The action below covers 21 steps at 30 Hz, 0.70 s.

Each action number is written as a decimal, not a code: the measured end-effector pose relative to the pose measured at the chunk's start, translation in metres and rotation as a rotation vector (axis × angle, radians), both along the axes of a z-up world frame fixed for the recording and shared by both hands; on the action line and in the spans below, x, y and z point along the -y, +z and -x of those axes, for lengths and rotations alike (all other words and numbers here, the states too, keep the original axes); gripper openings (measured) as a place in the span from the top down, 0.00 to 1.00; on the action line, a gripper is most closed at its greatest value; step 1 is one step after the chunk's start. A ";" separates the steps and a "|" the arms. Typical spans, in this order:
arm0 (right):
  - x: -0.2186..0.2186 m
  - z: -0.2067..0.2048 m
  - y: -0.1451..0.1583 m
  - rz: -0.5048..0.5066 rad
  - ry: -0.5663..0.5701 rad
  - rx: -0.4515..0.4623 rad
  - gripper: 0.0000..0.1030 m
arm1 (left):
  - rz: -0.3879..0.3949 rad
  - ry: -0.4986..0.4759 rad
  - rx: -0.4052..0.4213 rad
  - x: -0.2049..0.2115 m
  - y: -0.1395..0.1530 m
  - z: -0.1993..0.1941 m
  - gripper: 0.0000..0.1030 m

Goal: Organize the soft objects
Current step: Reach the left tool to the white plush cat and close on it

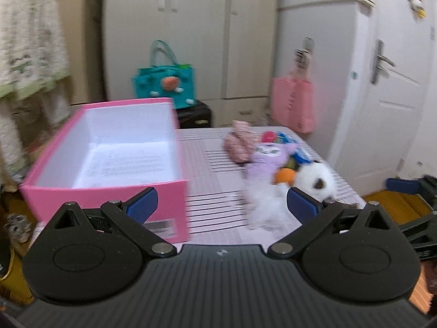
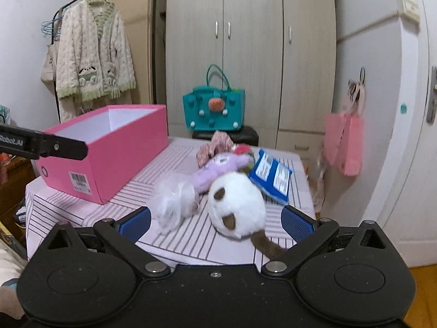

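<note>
Now my right gripper [image 2: 215, 222], jaws spread and empty, faces the round white brown-spotted plush toy [image 2: 236, 205] lying lengthwise just ahead; my left gripper [image 1: 222, 205] gapes empty, farther off.

Each black hand-held gripper [image 2: 215, 225] carries 2 blue ribbed pads [image 2: 296, 222], silver pivot screws, ridged body.

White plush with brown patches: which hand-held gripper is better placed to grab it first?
Right. The right hand-held gripper is open with the white plush lying between its fingers; the left hand-held gripper faces the pink box corner.
</note>
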State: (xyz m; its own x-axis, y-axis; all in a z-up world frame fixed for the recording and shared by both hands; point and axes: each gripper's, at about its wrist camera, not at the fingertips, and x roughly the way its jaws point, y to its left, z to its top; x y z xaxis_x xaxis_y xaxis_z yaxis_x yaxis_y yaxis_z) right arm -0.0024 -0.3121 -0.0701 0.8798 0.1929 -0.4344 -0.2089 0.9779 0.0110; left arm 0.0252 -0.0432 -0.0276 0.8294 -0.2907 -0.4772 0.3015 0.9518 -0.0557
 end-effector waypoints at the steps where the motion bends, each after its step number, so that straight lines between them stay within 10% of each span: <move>1: 0.004 -0.004 -0.003 -0.008 -0.002 -0.010 0.01 | 0.003 -0.027 -0.007 0.007 -0.001 -0.003 0.03; 21: 0.035 -0.086 -0.055 0.008 0.084 -0.123 0.17 | 0.060 -0.373 -0.184 0.122 -0.044 -0.088 0.18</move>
